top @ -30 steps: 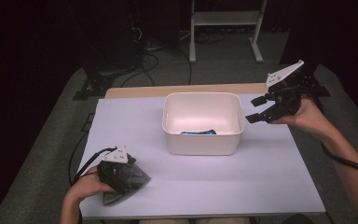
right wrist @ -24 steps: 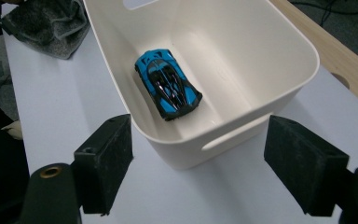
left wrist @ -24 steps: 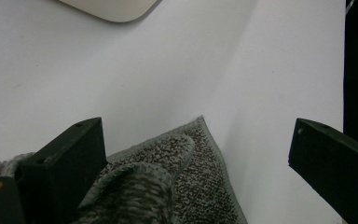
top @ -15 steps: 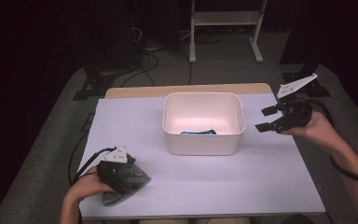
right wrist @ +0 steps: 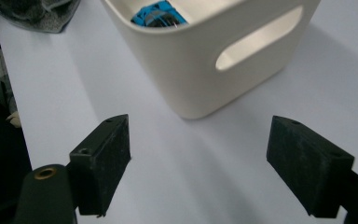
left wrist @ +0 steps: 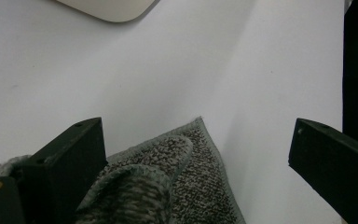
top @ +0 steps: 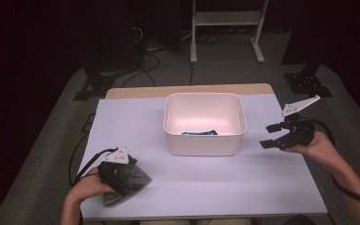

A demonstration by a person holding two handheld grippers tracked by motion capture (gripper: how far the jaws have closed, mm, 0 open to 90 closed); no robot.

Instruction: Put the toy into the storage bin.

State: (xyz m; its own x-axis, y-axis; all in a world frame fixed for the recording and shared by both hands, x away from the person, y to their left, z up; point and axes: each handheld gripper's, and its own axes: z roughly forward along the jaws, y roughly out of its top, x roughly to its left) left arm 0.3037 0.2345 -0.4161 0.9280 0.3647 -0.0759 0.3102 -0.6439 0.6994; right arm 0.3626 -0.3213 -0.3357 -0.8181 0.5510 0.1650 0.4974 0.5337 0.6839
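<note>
Grey cloth (left wrist: 168, 186) under wide left claw (left wrist: 196, 158), right claw (right wrist: 200, 163) wide, empty

The left tool (top: 122, 176) pointed down beside the left hand (top: 86, 187), jaws spread wide. The right tool (top: 276, 136), held level by the right hand (top: 316, 145), stood open and empty.

We see a smooth, matt white plastic tub (top: 203, 123) on the counter (top: 243, 178), whose pale cover looks smooth and matt like paper. Near the tub's front left, the grey cloth (left wrist: 186, 186) is a rough, nubbly knit. Inside the tub lies something glossy blue (right wrist: 157, 14).
</note>
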